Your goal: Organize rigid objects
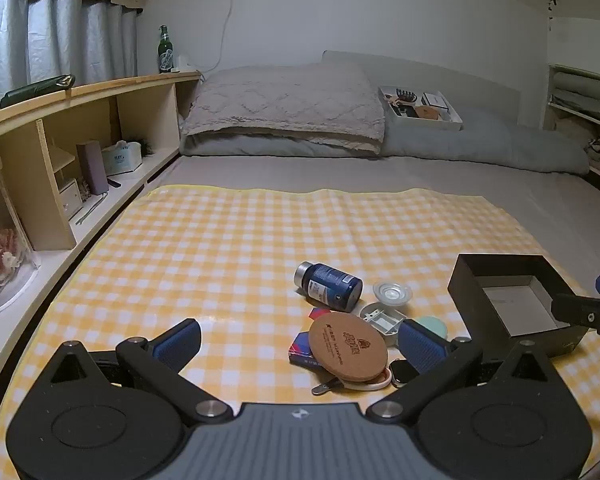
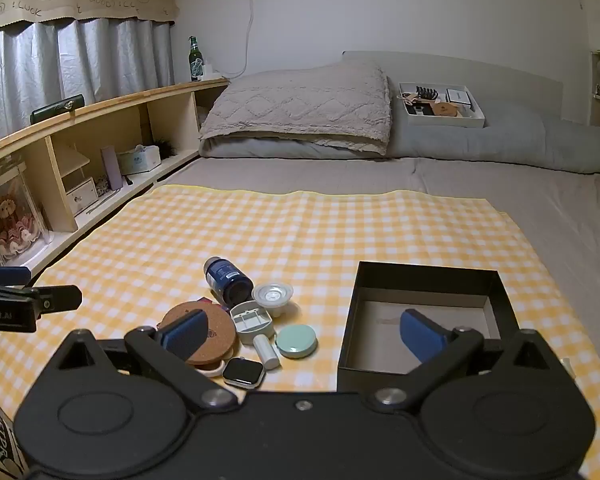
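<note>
Cork coaster (image 2: 198, 334) tops the pile near the checked cloth's (image 1: 220, 248) front edge, black box (image 2: 428, 320) beside; both my grippers (image 1: 298, 338) (image 2: 304, 332) gape wide, empty — careless grabbing rolls the blue bottle (image 2: 226, 280).

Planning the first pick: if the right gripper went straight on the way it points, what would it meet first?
Probably the mint round tin, which lies about midway between the open fingers of the right gripper; depth is unclear.
</note>
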Motion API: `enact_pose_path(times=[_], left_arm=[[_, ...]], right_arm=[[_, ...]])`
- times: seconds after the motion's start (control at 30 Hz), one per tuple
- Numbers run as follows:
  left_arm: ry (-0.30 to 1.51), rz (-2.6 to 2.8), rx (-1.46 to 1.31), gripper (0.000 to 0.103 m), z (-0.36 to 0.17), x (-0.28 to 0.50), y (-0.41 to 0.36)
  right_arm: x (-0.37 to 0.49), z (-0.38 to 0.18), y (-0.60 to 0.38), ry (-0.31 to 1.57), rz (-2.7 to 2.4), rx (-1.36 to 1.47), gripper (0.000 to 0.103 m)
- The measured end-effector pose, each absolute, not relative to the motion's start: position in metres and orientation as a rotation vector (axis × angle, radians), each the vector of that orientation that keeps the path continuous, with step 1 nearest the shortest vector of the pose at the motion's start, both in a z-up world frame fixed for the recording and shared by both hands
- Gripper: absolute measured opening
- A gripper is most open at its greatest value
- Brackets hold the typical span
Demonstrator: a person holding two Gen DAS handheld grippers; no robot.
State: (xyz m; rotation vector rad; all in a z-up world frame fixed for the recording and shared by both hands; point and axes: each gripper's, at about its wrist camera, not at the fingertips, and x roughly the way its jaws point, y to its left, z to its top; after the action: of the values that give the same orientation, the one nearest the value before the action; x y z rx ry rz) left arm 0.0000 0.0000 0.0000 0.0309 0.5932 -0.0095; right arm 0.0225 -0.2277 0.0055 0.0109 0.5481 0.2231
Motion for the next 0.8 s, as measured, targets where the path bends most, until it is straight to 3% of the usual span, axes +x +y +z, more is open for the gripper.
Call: enact_pose_path(times=[0.8], left_arm=[[0.595, -0.009, 0.032, 0.103, 0.0, 0.0, 0.0]], right_arm=[[0.0225, 0.0055, -0.2262, 0.554, 0.22, 0.005, 0.103]])
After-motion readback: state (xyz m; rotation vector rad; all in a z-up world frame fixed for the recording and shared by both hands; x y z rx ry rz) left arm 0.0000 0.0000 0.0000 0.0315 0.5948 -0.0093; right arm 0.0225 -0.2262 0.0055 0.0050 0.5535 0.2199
